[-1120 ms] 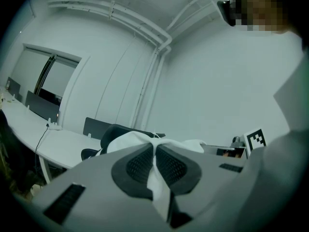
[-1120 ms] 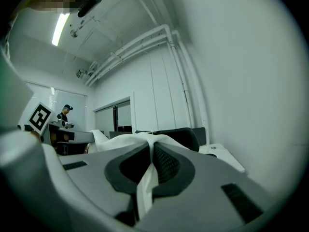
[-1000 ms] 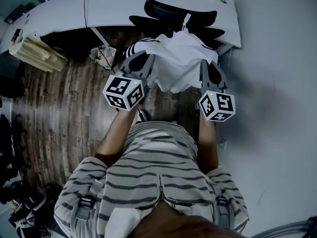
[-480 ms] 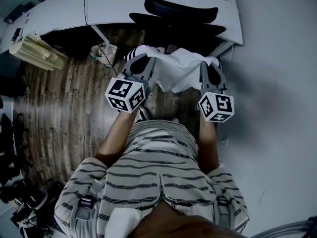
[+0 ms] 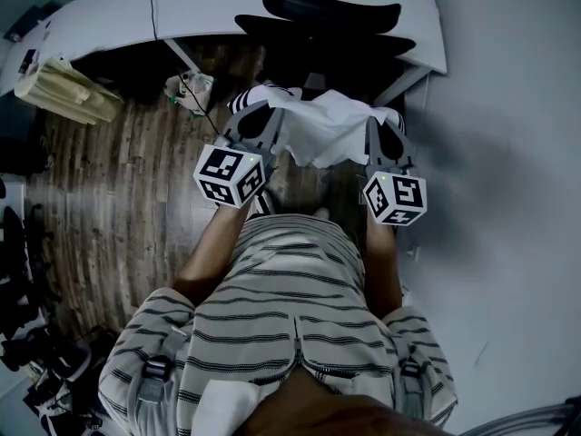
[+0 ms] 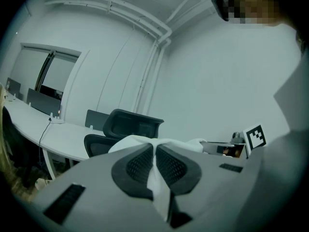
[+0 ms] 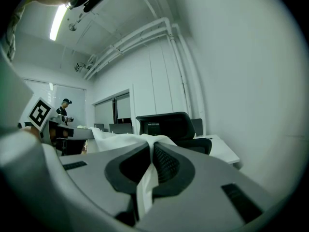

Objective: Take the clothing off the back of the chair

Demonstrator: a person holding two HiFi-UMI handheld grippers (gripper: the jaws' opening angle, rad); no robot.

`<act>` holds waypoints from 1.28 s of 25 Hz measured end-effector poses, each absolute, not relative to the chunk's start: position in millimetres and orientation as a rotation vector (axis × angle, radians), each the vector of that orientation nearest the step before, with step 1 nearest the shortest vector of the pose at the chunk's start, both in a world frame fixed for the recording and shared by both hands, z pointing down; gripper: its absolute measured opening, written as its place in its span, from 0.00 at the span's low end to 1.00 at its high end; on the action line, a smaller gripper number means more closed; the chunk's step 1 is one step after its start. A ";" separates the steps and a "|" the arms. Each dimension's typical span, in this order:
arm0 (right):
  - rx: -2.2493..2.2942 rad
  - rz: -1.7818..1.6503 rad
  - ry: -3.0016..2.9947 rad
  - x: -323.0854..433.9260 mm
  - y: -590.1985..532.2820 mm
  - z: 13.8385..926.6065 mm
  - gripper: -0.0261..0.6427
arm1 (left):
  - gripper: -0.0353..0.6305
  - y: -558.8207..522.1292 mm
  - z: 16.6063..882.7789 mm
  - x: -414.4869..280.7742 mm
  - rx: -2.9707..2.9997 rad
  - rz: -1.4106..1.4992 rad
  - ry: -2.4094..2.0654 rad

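A second ago the white shirt (image 5: 329, 127) was bunched high against the back of the chair (image 5: 331, 12). It has since come away and dropped lower, towards the person. It now hangs as a slack sheet, stretched between the two claws and clear of the chair back. Both claws have sunk a little with it.

The black chair stands just beyond the shirt, pushed in at the white desk (image 5: 209, 7), with its seat and headrest showing above the cloth. A dark cable (image 5: 152, 7) runs across the desk top. Below the desk lies a wood floor (image 5: 118, 180), and at the far left sits a pale bundle (image 5: 64, 94), perhaps stacked cardboard, though it is too dim to be sure. A plain wall (image 5: 508, 153) fills the right side. A black-and-white striped edge of the shirt shows near the left claw (image 5: 263, 121).

The left claw's jaws are pressed together on a fold of the shirt, and white cloth is squeezed out between the dark ribbed pads. The right claw (image 5: 386, 127) is clamped the same way on the other end of the shirt.
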State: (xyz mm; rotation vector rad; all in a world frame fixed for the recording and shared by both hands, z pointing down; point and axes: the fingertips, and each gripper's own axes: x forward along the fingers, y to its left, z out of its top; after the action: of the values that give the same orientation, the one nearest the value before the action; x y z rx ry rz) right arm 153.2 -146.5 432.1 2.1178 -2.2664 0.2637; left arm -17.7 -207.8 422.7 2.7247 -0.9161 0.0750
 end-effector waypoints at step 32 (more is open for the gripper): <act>2.116 0.257 -2.233 132.1 -128.4 475.4 0.08 | 0.10 -183.6 467.6 -37.1 2.744 0.083 -1.012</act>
State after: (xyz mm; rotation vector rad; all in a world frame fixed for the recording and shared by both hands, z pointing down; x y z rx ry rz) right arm 132.1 -128.4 475.4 2.1162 -2.2335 0.2572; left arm -37.1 -183.6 467.6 2.7443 -1.0121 0.0830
